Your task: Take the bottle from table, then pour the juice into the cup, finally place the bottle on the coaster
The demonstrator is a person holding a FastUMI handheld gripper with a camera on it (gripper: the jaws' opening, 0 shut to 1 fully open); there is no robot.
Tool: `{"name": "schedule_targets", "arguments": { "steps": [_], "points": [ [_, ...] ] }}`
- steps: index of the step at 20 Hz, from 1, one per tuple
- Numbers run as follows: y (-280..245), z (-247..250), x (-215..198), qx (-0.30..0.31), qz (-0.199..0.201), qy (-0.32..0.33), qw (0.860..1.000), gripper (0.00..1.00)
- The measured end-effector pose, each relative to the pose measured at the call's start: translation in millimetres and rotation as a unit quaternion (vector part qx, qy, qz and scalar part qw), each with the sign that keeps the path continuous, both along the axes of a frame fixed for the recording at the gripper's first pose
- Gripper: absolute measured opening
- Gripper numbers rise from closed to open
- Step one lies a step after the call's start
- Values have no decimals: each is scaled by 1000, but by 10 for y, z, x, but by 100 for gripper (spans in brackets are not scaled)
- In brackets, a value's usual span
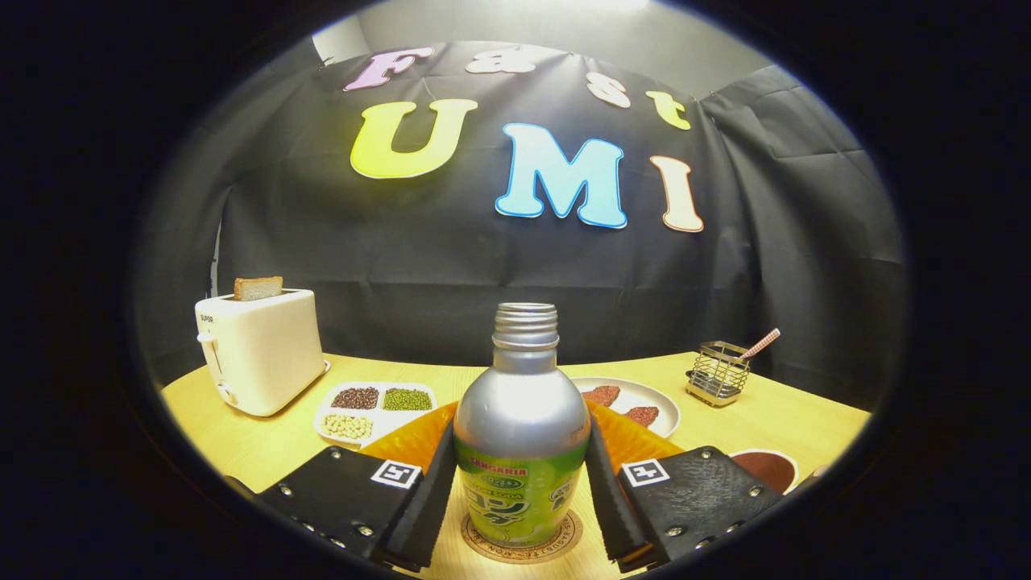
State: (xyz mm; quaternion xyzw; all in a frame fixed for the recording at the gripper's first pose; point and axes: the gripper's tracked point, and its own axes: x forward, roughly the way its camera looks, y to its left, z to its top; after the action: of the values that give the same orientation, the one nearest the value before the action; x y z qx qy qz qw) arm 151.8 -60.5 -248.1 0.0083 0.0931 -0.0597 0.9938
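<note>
Nearest to us, the gripper (520,483) has its two fingers (431,491) set on either side of the bottle (521,451). They sit close against its lower body, but we cannot tell whether both press on it or whether a thin gap is left, so the grip itself stays uncertain. The bottle stands upright between them, silver above and green-labelled below, its threaded neck uncapped. Its base rests on a round coaster (522,548) with printed lettering around the rim, lying on the pale wooden table (242,443).

Just behind the bottle and the fingers we see an orange object (411,439), partly hidden; what it is we cannot say. To the right of the fingers sits a cup (765,469) with a dark inside.

Farther back, a white divided tray (374,411) holds dark, green and pale beans in separate compartments, and a white plate (636,403) carries two reddish-brown pieces. At the left stands a cream toaster (262,350) with a slice of bread (258,287) sticking up from its slot. At the far right, a wire basket (718,372) holds a thin stick (761,344) leaning out.
</note>
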Motion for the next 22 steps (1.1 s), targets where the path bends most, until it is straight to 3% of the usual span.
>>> {"name": "schedule_targets", "arguments": {
  "steps": [4,7,10,16,22],
  "points": [
    [-15,-17,-28,-5,0,-7,1000,77],
    [2,-214,-51,12,1,24,1000,82],
    [-18,-221,-86,26,2,23,999,94],
    [-175,400,-219,27,-2,-25,999,96],
    [-191,1374,-472,17,28,-74,997,96]
  ]
}}
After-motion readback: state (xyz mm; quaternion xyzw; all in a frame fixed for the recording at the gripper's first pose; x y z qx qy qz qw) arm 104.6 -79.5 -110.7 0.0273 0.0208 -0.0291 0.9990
